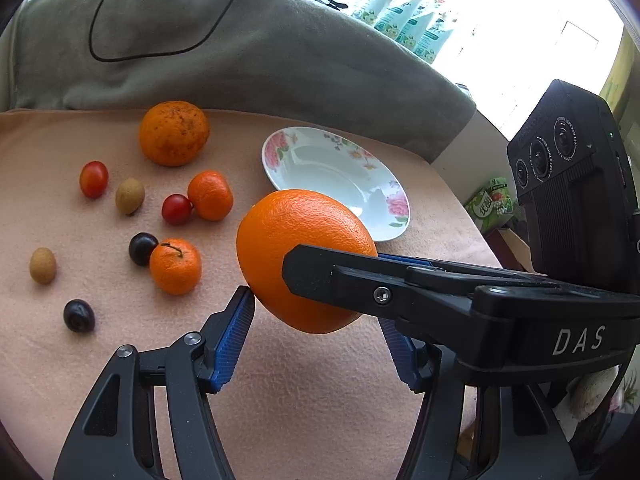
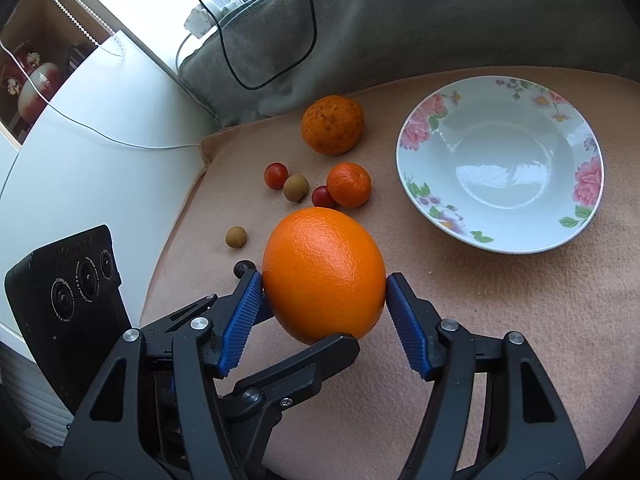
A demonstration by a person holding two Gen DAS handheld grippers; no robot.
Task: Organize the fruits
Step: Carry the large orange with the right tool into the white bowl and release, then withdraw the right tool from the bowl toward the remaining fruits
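My right gripper [image 2: 324,292] pinches the orange [image 2: 324,274] (long axis upright) above the cloth; the bowl [image 2: 416,192] lies at 1 o'clock. My left gripper [image 1: 316,320] brackets it, grip uncertain.

Bright window [image 2: 168,12], grey blanket [image 1: 240,52] behind

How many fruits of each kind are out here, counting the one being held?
Large oranges: 2, the held one and a speckled one
Small mandarins: 2
Red cherry tomatoes: 2
Tan longans: 2
Dark round fruits: 2
Total: 10
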